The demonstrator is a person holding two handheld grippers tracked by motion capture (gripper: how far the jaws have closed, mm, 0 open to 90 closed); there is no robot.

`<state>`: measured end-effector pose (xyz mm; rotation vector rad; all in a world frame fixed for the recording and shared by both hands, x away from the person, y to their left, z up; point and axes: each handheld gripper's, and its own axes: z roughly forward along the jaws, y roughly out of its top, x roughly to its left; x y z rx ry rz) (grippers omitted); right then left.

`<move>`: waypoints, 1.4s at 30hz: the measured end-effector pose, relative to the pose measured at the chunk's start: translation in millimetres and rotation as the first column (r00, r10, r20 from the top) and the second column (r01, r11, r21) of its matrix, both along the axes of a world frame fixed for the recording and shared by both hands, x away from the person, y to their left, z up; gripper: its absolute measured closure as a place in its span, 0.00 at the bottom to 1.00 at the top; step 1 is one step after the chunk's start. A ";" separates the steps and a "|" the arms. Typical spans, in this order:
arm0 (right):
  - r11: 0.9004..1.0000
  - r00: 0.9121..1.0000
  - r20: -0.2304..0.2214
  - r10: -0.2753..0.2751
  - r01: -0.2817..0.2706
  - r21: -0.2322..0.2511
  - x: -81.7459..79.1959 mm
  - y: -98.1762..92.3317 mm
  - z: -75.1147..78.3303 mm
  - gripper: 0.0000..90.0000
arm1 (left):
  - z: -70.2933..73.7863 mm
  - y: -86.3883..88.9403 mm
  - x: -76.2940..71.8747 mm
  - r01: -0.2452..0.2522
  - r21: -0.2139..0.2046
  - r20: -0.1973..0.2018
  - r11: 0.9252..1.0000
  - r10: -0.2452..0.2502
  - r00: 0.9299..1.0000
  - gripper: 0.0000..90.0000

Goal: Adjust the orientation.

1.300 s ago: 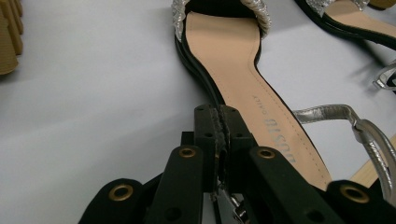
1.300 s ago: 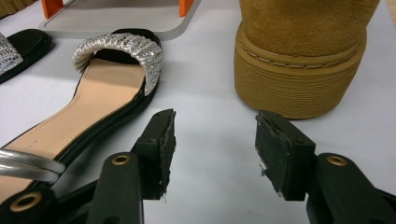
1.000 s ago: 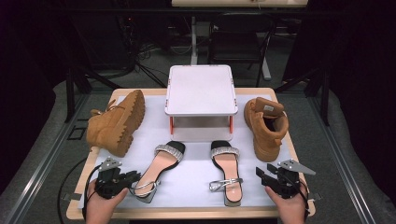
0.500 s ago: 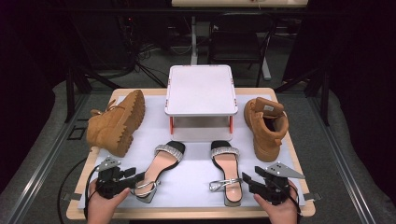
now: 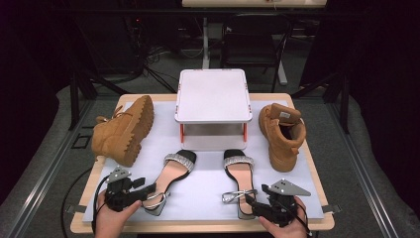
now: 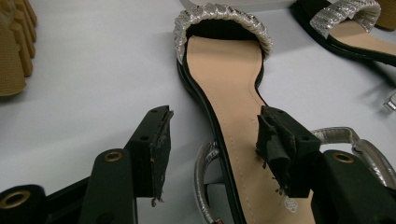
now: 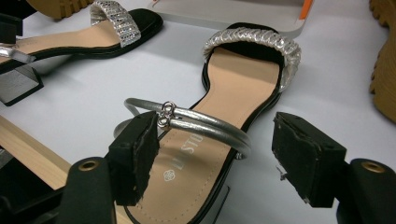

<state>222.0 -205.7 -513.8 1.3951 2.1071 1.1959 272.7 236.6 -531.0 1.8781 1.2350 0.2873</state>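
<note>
Straddling two glossy sandals' heels by the worktop's near edge: left gripper [image 5: 148, 189] and right gripper [image 5: 250, 200], jaws just opened wide; left sandal [image 5: 171, 177], right sandal [image 5: 239, 173].

The left sandal [image 6: 233, 116] lies on the tabletop [image 5: 208, 193] with its heel end between the left gripper's [image 5: 148, 190] fingers [image 6: 154, 149] and its toe strap ahead of them. The right sandal [image 7: 224, 135] lies likewise, its heel end and ankle strap between the right gripper's [image 5: 253, 202] fingers [image 7: 140, 154], toe ahead. Each sandal lies to the inner side of the other gripper's fingers. Beyond both toes stands the stand [image 5: 212, 96]. The left boot [image 5: 121, 131] lies ahead of the left fingers, to their outer side; the right boot [image 5: 282, 134] ahead of the right fingers, to their outer side.
</note>
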 end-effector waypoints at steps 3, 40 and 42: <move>1.000 1.000 -0.029 -0.007 0.006 -0.003 -9.5 2.9 -3.5 0.35 | -0.3 0.6 0.1 -0.006 -0.003 0.001 1.000 0.006 1.000 0.49; 0.994 0.994 -0.102 -0.039 0.029 -0.103 -8.6 28.0 -24.1 0.32 | -2.8 0.6 2.4 -0.003 -0.011 -0.008 1.000 0.003 1.000 0.48; 0.994 0.994 -0.102 -0.042 0.031 -0.108 -8.4 25.8 -23.3 0.33 | -2.9 0.4 2.4 -0.005 -0.011 -0.007 1.000 0.005 1.000 0.48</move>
